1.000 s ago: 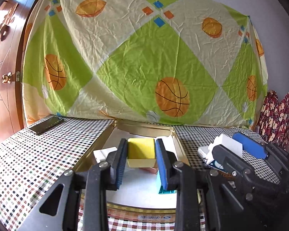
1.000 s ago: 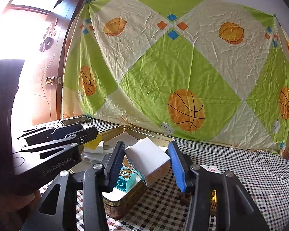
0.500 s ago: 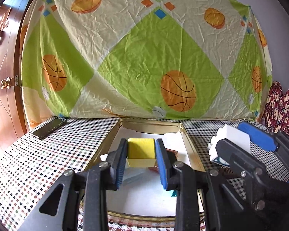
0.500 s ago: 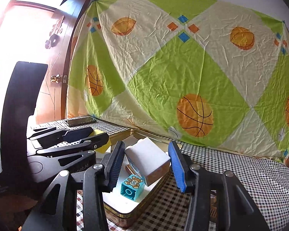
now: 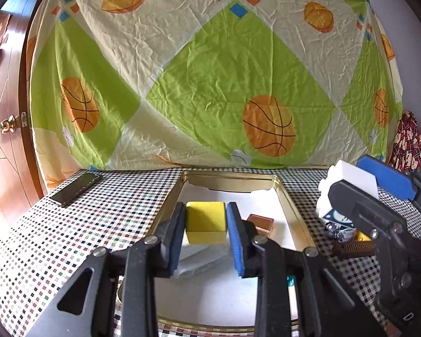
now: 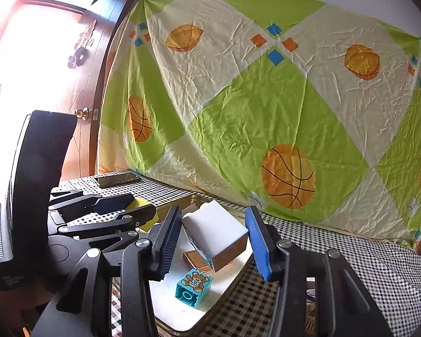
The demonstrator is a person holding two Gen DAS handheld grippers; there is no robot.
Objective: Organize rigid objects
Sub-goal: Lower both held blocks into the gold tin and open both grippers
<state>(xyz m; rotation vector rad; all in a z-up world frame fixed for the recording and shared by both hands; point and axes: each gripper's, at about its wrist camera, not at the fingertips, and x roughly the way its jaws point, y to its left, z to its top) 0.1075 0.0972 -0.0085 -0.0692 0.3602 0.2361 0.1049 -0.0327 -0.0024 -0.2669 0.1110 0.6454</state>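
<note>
My left gripper (image 5: 205, 238) is shut on a yellow block (image 5: 205, 222) and holds it above the gold tin tray (image 5: 293, 216). My right gripper (image 6: 214, 243) is shut on a white box (image 6: 214, 231) and holds it tilted over the tray's right rim (image 6: 240, 273). In the left wrist view the white box (image 5: 348, 179) shows at the right, in the right gripper. A brown block (image 5: 261, 223) and a teal bear block (image 6: 194, 283) lie in the tray on white paper.
A black phone (image 5: 75, 185) lies on the checked tablecloth (image 5: 84, 224) at the far left. A small printed box (image 5: 336, 226) and a brown comb-like piece (image 5: 353, 248) lie right of the tray. A basketball-print sheet (image 5: 210, 84) hangs behind.
Both grippers have risen and drawn back from the tray with their objects still held. The brown block has come into view beyond the left gripper.
</note>
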